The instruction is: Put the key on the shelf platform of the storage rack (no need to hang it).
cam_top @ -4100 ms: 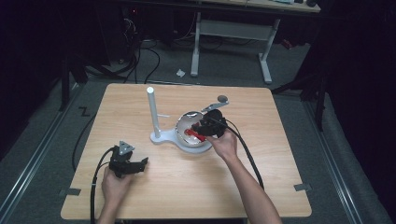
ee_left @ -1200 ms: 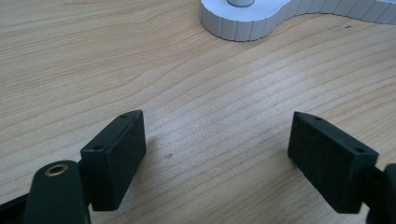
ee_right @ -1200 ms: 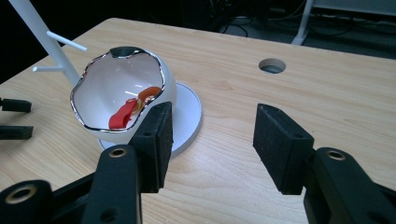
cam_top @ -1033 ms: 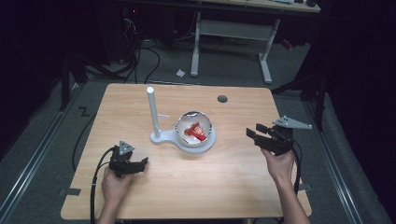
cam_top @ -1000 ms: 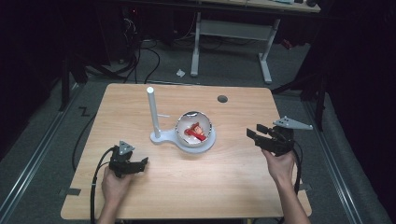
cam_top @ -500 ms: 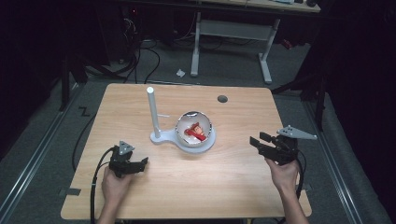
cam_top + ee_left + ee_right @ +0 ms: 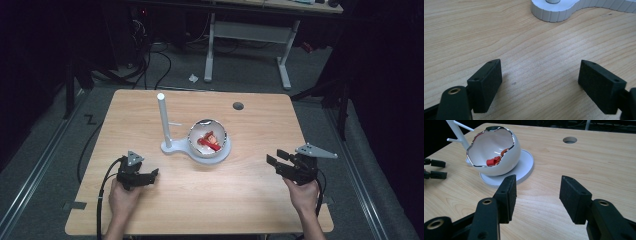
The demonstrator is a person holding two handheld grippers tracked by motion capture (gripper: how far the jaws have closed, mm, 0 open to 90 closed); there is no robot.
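A white egg-shaped bowl (image 7: 207, 139) (image 7: 495, 155) with a silver rim sits on a white stand base (image 7: 172, 148) at mid table, with a red item (image 7: 210, 140) (image 7: 494, 160) inside. A white post (image 7: 163, 120) rises from the base's left end. My right gripper (image 7: 274, 158) (image 7: 537, 195) hovers low over the table's right side, jaws open and empty, aimed toward the bowl. My left gripper (image 7: 148, 175) (image 7: 540, 85) rests at the front left, jaws open over bare wood, the base's ribbed edge (image 7: 556, 12) ahead of it.
The wooden table (image 7: 250, 195) has a round cable hole (image 7: 238, 106) (image 7: 570, 139) at its far right. Cables trail off the table's left front. A desk frame and wires stand on the dark floor beyond the far edge.
The right hand has drawn back from the bowl to the table's right side, then sunk lower and nearer the front edge. The left hand has stayed put.
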